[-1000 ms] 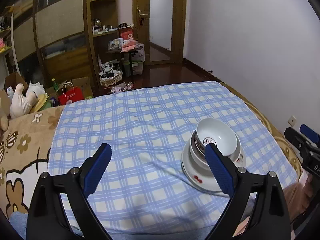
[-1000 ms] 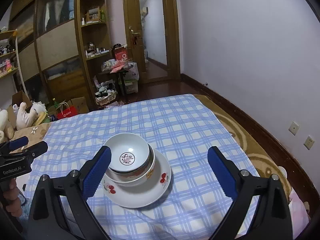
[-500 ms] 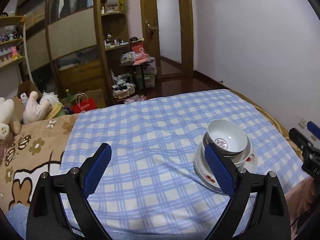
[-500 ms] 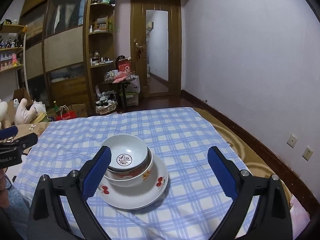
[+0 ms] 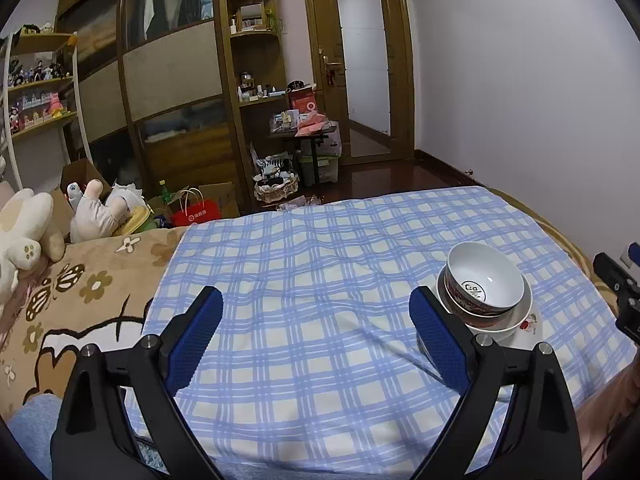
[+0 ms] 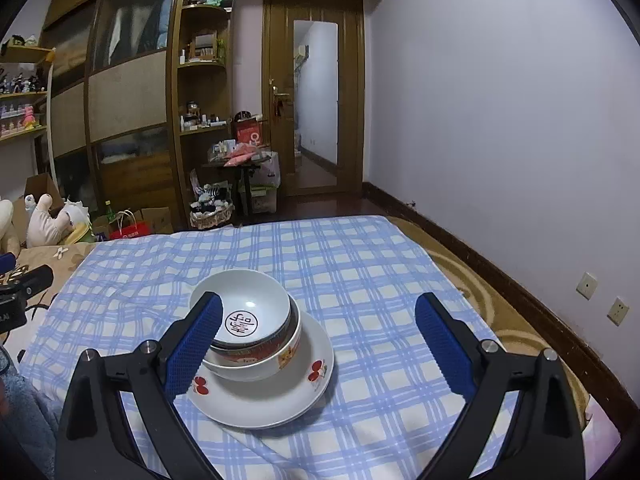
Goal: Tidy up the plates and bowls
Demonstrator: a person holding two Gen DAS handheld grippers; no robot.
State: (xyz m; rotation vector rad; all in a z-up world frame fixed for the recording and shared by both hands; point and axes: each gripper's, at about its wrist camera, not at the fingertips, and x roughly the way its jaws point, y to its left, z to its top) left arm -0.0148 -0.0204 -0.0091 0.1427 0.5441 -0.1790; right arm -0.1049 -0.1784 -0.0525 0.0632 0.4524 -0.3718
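Note:
Stacked white bowls (image 6: pixel 250 320) sit nested on a white plate (image 6: pixel 280 400) with red cherry prints, on the blue checked cloth (image 6: pixel 360 272). In the left wrist view the same bowls (image 5: pixel 486 280) and plate (image 5: pixel 524 322) lie at the right, beside my left gripper's right finger. My left gripper (image 5: pixel 316 324) is open and holds nothing, hovering above bare cloth. My right gripper (image 6: pixel 318 328) is open and holds nothing, with its left finger in front of the bowls. The right gripper's tip (image 5: pixel 618 284) shows at the left wrist view's right edge.
The cloth (image 5: pixel 320 280) covers a bed with a brown cartoon blanket (image 5: pixel 60 304) and plush toys (image 5: pixel 24 232) at the left. Beyond the bed stand wooden cabinets (image 5: pixel 172 100), a cluttered small table (image 5: pixel 304 132) and a door (image 5: pixel 360 72). A wall (image 6: pixel 500 120) runs along the right.
Both grippers have drawn back and tilted upward, so more of the room shows. The bowls and plate have stayed where they were, and both grippers stay open.

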